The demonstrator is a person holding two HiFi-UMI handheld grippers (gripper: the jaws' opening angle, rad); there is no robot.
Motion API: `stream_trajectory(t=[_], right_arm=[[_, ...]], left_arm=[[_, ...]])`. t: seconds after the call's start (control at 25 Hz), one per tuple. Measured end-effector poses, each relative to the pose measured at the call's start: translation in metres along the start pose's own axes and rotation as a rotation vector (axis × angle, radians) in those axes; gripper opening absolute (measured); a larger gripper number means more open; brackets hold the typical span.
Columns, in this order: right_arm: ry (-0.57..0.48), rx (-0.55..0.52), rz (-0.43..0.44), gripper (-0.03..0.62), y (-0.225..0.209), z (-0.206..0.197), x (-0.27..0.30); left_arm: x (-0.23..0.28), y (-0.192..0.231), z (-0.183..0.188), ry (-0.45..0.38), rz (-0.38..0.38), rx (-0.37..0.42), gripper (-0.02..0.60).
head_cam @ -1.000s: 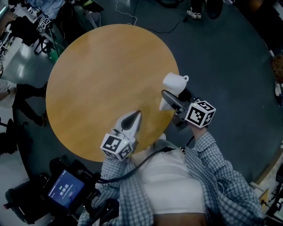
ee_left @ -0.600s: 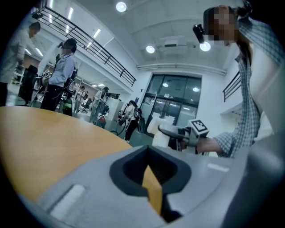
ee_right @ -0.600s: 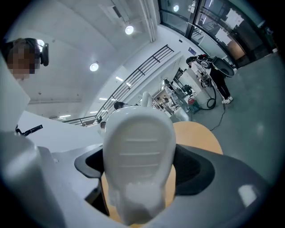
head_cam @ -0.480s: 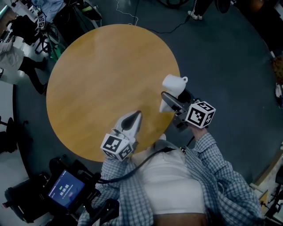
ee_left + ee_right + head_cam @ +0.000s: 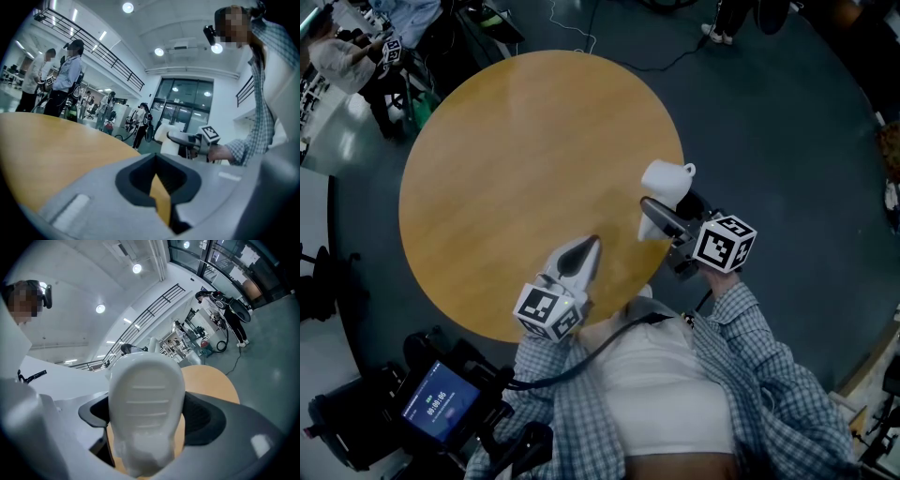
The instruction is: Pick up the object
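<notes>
A white moulded object (image 5: 664,184) with a small loop at its far end is held above the right rim of the round wooden table (image 5: 516,159). My right gripper (image 5: 661,216) is shut on it. In the right gripper view the object's ridged white underside (image 5: 147,394) fills the space between the grey jaws. My left gripper (image 5: 589,244) is over the table's near edge, shut with nothing in it. In the left gripper view its jaws meet (image 5: 156,164) above the tabletop (image 5: 42,145), with the right gripper and the white object (image 5: 171,138) beyond.
Dark floor surrounds the table, with cables (image 5: 572,28) at the far side. People and equipment (image 5: 356,56) stand at the far left. A rig with a lit screen (image 5: 441,403) sits at the lower left, beside the person's checked shirt (image 5: 769,375).
Both grippers and the white object stay almost still. The people at the far left of the head view have moved about.
</notes>
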State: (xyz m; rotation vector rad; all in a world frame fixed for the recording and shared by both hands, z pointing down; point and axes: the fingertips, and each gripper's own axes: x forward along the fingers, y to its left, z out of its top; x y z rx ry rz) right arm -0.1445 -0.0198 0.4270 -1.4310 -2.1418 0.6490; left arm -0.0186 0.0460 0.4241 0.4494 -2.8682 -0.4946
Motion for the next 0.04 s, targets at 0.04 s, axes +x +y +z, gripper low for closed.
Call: stream_trajectory(t=[0.04], right_arm=[[0.001,0.0,0.001,0.453,0.0001,-0.0004,0.0003]], left_arm=[[-0.0003,0.0005,-0.0003,0.001,0.001,0.0,-0.002]])
